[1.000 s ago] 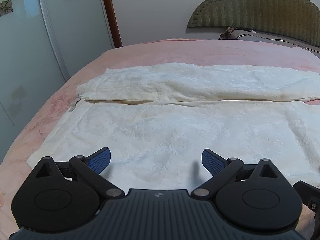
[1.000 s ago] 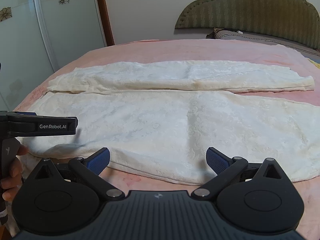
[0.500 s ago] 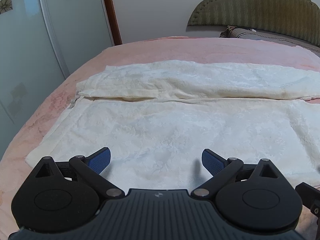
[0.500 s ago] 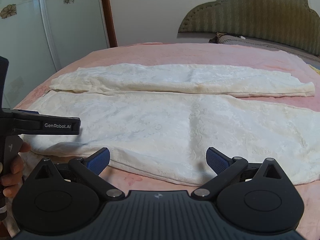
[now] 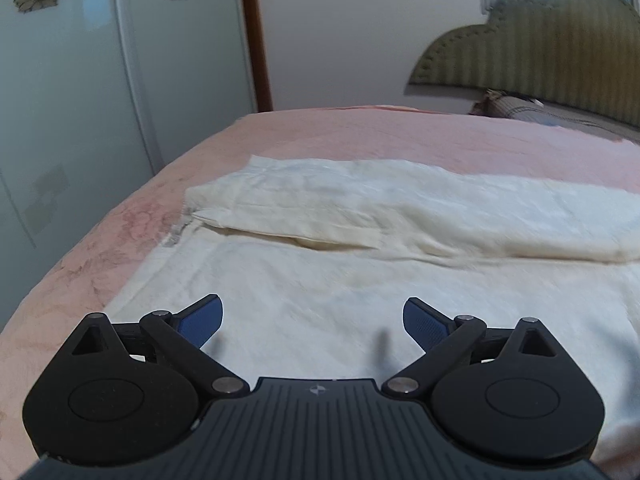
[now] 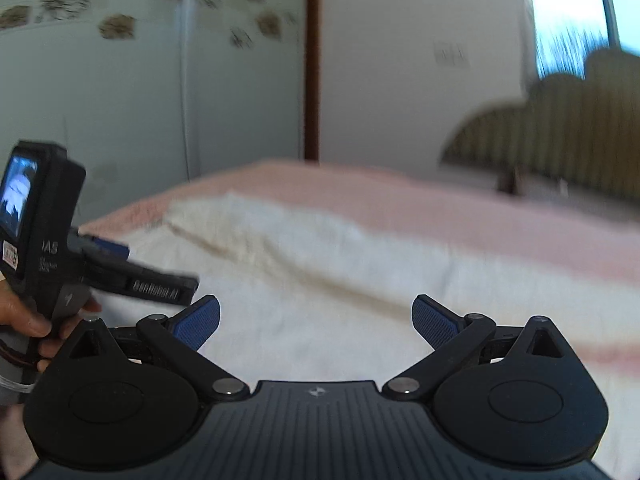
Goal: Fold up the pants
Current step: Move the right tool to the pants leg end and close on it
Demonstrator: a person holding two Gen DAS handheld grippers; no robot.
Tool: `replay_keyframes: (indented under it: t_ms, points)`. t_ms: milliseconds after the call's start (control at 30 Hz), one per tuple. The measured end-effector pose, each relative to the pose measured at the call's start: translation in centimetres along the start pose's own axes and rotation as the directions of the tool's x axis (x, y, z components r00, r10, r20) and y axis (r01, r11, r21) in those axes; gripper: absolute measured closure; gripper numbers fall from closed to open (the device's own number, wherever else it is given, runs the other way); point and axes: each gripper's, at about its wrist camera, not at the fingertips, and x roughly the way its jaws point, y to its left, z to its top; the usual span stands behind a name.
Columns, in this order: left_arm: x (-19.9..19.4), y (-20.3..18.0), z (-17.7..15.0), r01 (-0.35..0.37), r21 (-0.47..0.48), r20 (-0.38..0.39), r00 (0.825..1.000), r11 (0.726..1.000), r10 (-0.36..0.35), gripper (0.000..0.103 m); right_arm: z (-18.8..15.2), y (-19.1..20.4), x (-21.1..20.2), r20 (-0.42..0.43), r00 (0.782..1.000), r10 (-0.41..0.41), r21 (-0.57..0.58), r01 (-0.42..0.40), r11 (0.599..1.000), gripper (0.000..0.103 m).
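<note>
The pants (image 5: 360, 240) lie flat on the pink bed (image 5: 360, 136), ahead of and below both tools, their long axis running left to right across the view — legs stretching off to the right, the wide end at the left. The left tool (image 5: 312, 320) hangs over that near left part, fingers spread apart and empty. The right tool (image 6: 316, 320) is also spread and empty — its view is blurred.
</note>
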Motion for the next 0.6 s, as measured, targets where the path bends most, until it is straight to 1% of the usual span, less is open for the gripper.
replay_keyframes:
  t_ms: [33, 100, 133, 200, 300, 333, 400, 467, 500, 533, 600]
  points:
    - [0.5, 0.4, 0.3, -0.004, -0.011, -0.002, 1.0, 1.0, 0.004, 0.005, 0.6, -0.2, 0.9, 0.02, 1.0, 0.013, -0.045, -0.012, 0.999, 0.0]
    - [1.3, 1.2, 0.9, -0.017, -0.033, 0.006, 1.0, 0.999, 0.017, 0.004, 1.7, -0.4, 3.6, -0.013, 1.0, 0.021, -0.115, -0.023, 0.993, 0.0]
    - [1.7, 1.5, 1.1, -0.028, -0.037, 0.011, 1.0, 0.999, 0.028, 0.004, 2.2, -0.7, 5.1, -0.031, 0.999, 0.022, -0.126, -0.026, 0.992, 0.0]
    - [2.5, 1.8, 1.4, -0.052, -0.025, 0.018, 0.998, 0.998, 0.052, 0.004, 3.2, -1.8, 8.2, -0.049, 0.997, 0.056, -0.107, -0.061, 0.992, 0.0]
    - [3.8, 1.6, 1.2, -0.08, 0.025, 0.019, 0.997, 0.996, 0.08, 0.004, 4.8, -3.5, 12.9, -0.072, 0.99, 0.123, -0.049, -0.127, 0.991, 0.001]
    - [4.2, 1.5, 1.0, -0.084, 0.033, 0.016, 0.996, 0.996, 0.083, 0.004, 5.4, -3.9, 14.8, -0.102, 0.987, 0.125, -0.037, -0.13, 0.991, 0.001]
    - [5.0, 1.2, 0.5, -0.063, 0.046, -0.007, 0.998, 0.997, 0.064, 0.004, 6.1, -4.3, 18.7, -0.179, 0.98, 0.086, -0.009, -0.089, 0.996, 0.001]
    - [5.6, 1.0, 0.0, -0.049, 0.057, -0.021, 0.999, 0.997, 0.05, 0.004, 6.3, -4.9, 22.7, -0.243, 0.966, 0.092, 0.016, -0.091, 0.996, 0.001]
    - [5.7, 0.9, -0.2, -0.05, 0.061, -0.019, 0.999, 0.997, 0.051, 0.004, 6.4, -5.1, 24.4, -0.26, 0.961, 0.1, 0.027, -0.096, 0.995, 0.004]
    - [5.8, 0.9, -0.3, -0.048, 0.064, -0.015, 0.999, 0.997, 0.049, 0.003, 6.5, -5.3, 26.0, -0.277, 0.954, 0.112, 0.036, -0.106, 0.994, 0.01]
    - [5.9, 0.9, -0.4, -0.046, 0.064, -0.011, 0.999, 0.997, 0.047, 0.002, 6.5, -5.8, 29.1, -0.303, 0.94, 0.155, 0.063, -0.142, 0.988, 0.042]
